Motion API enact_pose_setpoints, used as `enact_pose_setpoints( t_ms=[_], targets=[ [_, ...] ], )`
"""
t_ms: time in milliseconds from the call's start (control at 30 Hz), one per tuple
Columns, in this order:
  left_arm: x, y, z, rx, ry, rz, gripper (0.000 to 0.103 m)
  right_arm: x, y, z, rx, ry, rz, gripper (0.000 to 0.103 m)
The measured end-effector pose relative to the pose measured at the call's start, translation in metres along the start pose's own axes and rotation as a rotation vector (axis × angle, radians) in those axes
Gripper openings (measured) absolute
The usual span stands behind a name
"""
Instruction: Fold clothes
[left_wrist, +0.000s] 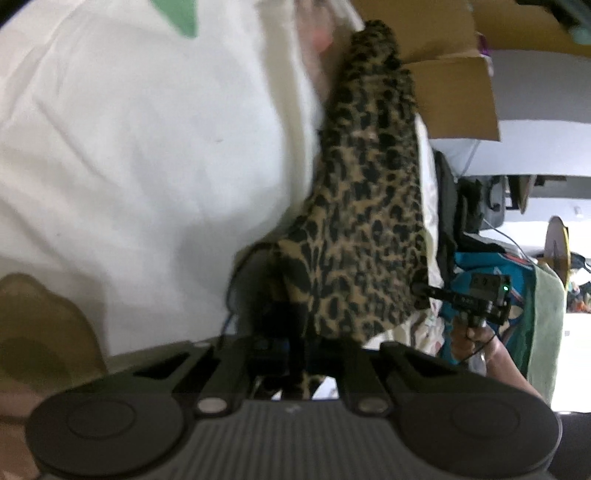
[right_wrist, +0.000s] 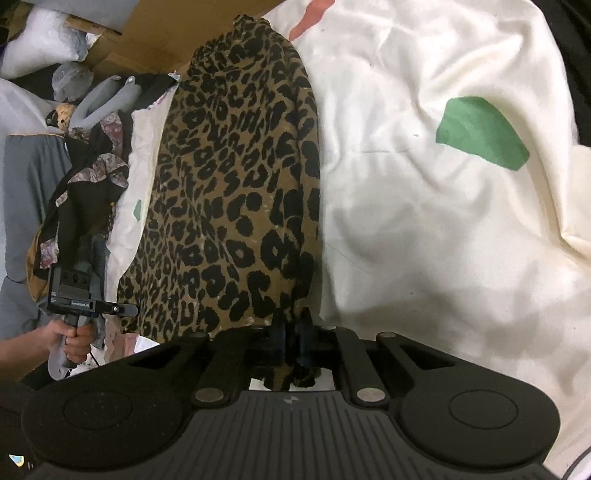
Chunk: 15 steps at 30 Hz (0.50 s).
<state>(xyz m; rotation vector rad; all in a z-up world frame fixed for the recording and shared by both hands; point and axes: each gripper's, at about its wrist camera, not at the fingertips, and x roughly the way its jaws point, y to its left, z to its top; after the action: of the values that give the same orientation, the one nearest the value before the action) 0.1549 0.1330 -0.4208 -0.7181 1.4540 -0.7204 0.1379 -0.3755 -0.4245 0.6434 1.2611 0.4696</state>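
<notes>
Two claws hold one leopard-print garment (right_wrist: 236, 192) by its near edge, the left claw (left_wrist: 295, 354) and right claw (right_wrist: 291, 332) each clamped on a corner, likely to stretch it for folding. It hangs mid-frame over one white sheet (right_wrist: 424, 184) on the bed.

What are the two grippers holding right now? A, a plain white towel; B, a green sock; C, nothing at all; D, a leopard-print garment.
D: the leopard-print garment is pinched in the right gripper and also in the left gripper, spread over the white sheet.
</notes>
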Motion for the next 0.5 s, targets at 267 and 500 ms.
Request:
enact_pose_setpoints(
  t_ms=[267, 500],
  targets=[
    [-0.029, -0.019, -0.005, 0.025, 0.005, -0.017, 0.006, -0.018, 0.015, -0.006, -0.018, -0.015, 0.049, 0.004],
    [-0.048, -0.036, -0.017, 0.044, 0.044, -0.013, 0.006, -0.037, 0.02, -0.021, -0.034, 0.002, 0.087, 0.004]
  ],
)
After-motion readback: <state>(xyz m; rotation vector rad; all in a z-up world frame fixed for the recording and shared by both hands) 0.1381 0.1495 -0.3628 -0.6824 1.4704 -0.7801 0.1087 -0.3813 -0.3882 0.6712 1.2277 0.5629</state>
